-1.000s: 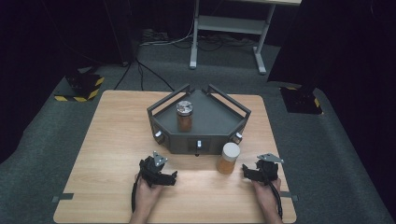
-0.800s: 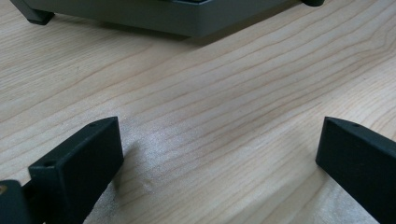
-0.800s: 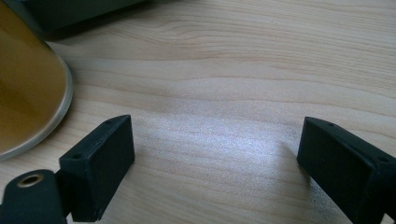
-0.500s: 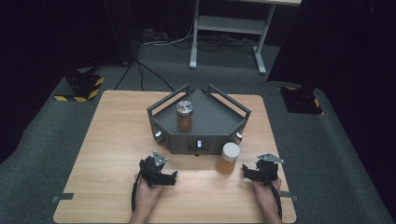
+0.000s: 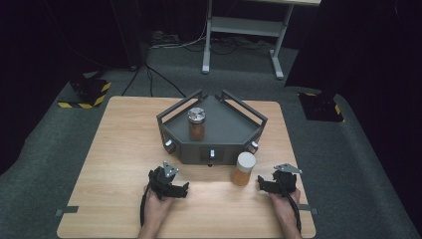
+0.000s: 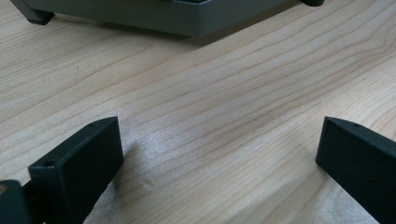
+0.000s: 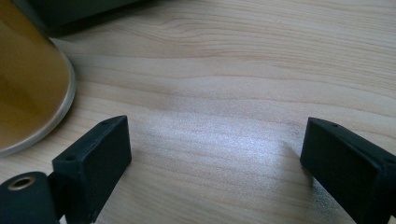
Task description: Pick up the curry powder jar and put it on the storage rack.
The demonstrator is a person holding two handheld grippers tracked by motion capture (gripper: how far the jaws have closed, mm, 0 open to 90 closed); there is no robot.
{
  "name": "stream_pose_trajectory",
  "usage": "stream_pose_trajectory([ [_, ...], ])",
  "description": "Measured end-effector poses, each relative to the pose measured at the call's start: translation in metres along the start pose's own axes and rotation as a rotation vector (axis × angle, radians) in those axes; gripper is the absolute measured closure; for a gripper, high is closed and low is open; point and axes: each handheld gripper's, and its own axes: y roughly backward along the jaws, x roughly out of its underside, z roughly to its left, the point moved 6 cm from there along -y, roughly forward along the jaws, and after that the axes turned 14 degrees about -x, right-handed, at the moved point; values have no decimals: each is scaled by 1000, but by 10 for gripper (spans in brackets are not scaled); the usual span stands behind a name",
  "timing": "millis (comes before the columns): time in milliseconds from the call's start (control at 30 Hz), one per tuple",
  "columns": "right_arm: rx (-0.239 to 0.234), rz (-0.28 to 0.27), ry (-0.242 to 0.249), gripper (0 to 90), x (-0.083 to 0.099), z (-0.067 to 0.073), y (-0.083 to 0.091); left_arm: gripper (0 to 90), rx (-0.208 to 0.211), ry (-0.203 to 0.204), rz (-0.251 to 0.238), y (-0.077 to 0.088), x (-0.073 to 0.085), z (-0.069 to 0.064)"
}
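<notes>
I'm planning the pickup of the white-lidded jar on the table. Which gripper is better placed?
Right. The right gripper sits open beside the white-lidded jar, whose base shows past its jaws. The left gripper lies farther off.

- The high view was dim around the edges, with the wooden table (image 5: pixel 109 164) lit from above and the surrounding room nearly black.
- A soft pale sheen lay on the wood in both gripper views.
- The tray (image 6: pixel 154 18) cast a dark shadow.
- Near objects looked soft and unfocused.
</notes>
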Motion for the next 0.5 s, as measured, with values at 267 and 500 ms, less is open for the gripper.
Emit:
stream_pose_trajectory([
  [267,-62,0,14,69,-2,-1,10,6,1,2,1,0,0,0],
  [500,-135,-21,49,66,0,8,18,6,0,0,0,0,0,0],
])
